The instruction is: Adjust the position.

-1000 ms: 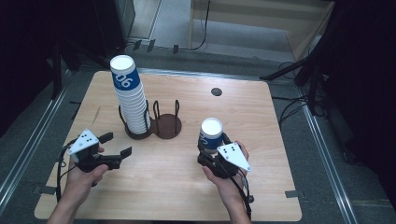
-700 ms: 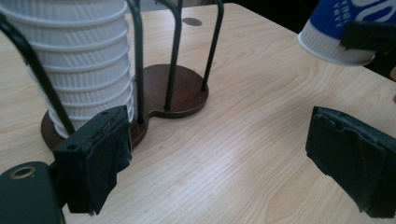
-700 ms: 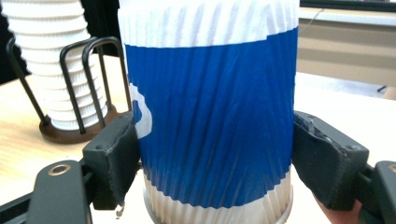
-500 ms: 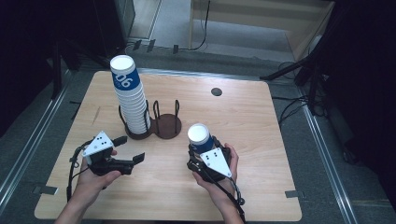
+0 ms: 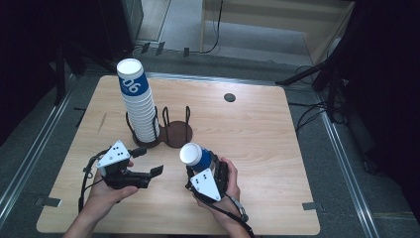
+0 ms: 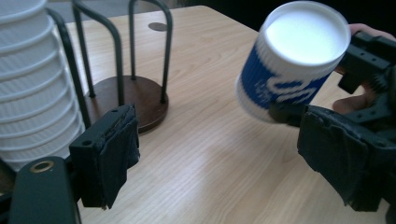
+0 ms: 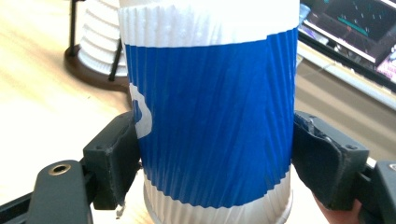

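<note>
From the high view, a wooden table (image 5: 257, 129) carries a dark wire cup holder (image 5: 171, 131) with two round bases; its left bay holds a tall stack of paper cups (image 5: 138, 101) with a blue band on the topmost one, while the right bay stands bare. Near the front edge the right gripper (image 5: 200, 163) clamps a single blue-and-white cup (image 5: 194, 156), tilted with its white closed end toward the camera (its far end is hidden behind the gripper and hand). The left gripper (image 5: 151, 163) sits just left of it, jaws spread with nothing between them; a small dark disc (image 5: 229, 97) lies far back on the table, and whether it is a hole or a cap cannot be told. In the left gripper view, the two black jaws stand wide apart over bare wood, the stack (image 6: 32, 88) cut off at the left edge and the holder's empty base (image 6: 126, 100) beyond the left jaw; the held cup (image 6: 294, 60) hangs at upper right, the other gripper partly covered by the near jaw. In the right gripper view, both pads press the ribbed blue band of the cup (image 7: 210, 107), whose top is cropped; the stack (image 7: 100, 37) is blurred behind, and a dim screen-like shape at upper right is unreadable.
</note>
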A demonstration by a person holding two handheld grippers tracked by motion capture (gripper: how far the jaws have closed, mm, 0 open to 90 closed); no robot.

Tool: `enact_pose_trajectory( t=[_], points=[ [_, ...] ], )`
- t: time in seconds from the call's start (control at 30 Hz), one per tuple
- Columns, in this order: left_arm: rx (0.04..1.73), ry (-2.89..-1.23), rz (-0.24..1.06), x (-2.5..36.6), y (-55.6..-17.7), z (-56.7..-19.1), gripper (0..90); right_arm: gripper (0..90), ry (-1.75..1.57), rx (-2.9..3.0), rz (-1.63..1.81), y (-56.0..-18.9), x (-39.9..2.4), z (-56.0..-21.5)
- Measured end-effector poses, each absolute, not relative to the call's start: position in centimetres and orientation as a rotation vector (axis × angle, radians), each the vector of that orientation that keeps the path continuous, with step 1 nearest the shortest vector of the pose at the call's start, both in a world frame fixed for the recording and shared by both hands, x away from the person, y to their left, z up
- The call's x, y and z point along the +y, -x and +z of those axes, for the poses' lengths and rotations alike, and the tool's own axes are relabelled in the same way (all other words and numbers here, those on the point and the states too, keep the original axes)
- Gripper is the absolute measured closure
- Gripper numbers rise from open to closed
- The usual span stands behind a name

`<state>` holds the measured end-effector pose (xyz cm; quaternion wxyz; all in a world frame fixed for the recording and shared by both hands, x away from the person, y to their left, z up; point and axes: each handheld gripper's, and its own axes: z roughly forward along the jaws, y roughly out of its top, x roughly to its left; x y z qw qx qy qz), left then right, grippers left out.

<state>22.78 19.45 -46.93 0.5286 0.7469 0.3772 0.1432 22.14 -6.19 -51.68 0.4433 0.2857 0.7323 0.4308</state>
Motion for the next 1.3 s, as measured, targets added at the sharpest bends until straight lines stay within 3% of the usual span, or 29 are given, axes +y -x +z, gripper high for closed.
enact_pose_trajectory(
  t=[0.8, 1.07, 1.3],
  points=[
    [0.796, -1.919, 0.249, 16.4, -22.2, -47.5, 15.9, 20.7, -0.408, 1.9, 1.043, -20.0, -2.8, -53.3],
    [0.792, -1.917, 0.248, 16.4, -22.2, -47.6, 27.3, 20.3, -0.349, 1.899, 1.043, -19.7, -2.6, -53.4],
    [0.796, -1.893, 0.266, 16.7, -22.3, -47.8, 29.1, 14.0, -0.407, 1.905, 1.043, -19.8, -2.6, -53.3]
  ],
)
